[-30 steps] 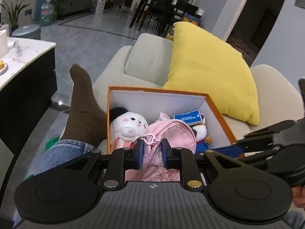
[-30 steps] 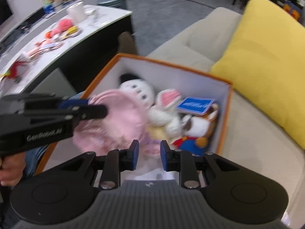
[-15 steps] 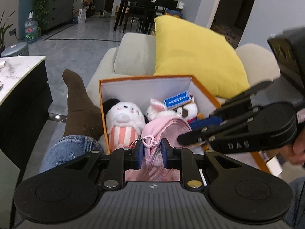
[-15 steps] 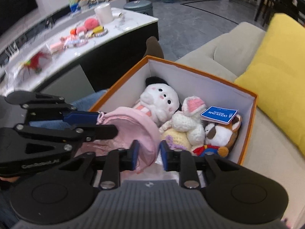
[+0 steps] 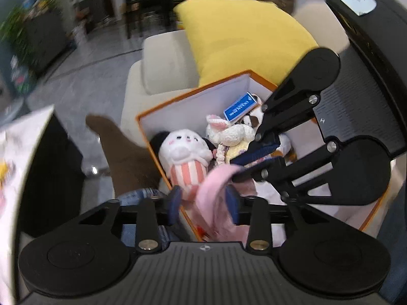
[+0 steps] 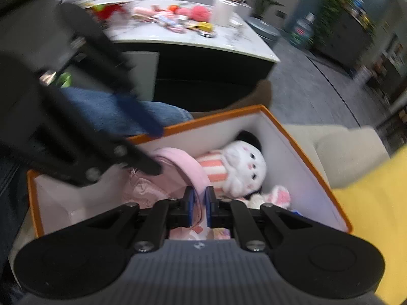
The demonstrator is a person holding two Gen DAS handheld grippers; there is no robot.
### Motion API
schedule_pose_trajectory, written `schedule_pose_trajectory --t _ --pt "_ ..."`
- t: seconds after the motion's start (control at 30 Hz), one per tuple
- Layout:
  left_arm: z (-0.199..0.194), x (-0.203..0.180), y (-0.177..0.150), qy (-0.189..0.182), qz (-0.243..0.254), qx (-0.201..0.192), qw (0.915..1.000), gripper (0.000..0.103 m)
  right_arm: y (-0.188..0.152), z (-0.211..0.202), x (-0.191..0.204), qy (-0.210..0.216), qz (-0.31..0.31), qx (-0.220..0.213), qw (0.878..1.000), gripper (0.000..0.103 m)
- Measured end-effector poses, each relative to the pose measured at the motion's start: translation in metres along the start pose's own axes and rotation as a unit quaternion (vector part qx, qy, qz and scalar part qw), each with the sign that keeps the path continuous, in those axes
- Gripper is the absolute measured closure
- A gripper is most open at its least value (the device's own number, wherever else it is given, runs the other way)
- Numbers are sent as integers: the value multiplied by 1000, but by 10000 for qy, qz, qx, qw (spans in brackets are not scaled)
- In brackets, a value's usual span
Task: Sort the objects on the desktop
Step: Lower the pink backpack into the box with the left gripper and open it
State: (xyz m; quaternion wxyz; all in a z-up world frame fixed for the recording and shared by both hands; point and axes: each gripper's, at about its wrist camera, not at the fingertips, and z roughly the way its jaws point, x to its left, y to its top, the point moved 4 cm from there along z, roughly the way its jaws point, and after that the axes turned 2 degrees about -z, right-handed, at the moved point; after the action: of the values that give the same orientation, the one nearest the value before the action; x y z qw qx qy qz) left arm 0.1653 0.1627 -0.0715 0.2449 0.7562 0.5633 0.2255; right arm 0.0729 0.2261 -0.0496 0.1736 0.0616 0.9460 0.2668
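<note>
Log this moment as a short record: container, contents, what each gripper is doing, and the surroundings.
container: orange-rimmed white cardboard box, open, on a beige sofa
contents: white plush with pink-striped body, small pink-eared bunny plush, brown-and-white plush with blue tag, soft pink fabric bag
left gripper: jaws open, pink bag fabric between them
right gripper: jaws nearly closed on pink bag fabric
surroundings: yellow cushion behind box; cluttered white marble table
</note>
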Motion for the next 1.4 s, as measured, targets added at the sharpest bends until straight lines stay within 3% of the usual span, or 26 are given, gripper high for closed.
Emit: schedule_pose_trajectory --t 0.2,0.23,0.33,0.43,0.63,0.77,0.93,1.1,1.27,1.4 --pt "18 -3 12 -358 655 577 9955 53 2 -6 16 -10 -802 -120 9967 94" --pt "21 -3 13 -415 693 664 9945 62 2 -6 16 -30 -841 -126 9964 94" --pt "29 -5 12 -597 715 926 9913 75 0 -9 16 -20 -850 -259 9960 94" --pt "32 -8 10 -553 731 975 9910 81 -3 -10 18 -31 -864 -315 9958 93" --pt "34 -4 13 -99 122 1204 9926 83 -10 -12 11 -157 -548 -182 9982 82" --pt "34 0 18 295 -656 1469 9865 83 -23 -6 2 114 -20 232 9997 82" --pt "42 -6 20 787 -966 1632 9787 83 -31 16 -1 388 588 589 9958 91" --pt "46 -1 16 906 -1334 1726 9717 83 -29 45 -5 920 1295 745 9845 96" --pt "39 7 18 729 -1702 1603 9696 82 -26 71 -13 1039 1763 899 9747 98" --pt "35 11 20 639 -1758 1482 9711 78 -23 82 -18 1031 2090 746 9696 98"
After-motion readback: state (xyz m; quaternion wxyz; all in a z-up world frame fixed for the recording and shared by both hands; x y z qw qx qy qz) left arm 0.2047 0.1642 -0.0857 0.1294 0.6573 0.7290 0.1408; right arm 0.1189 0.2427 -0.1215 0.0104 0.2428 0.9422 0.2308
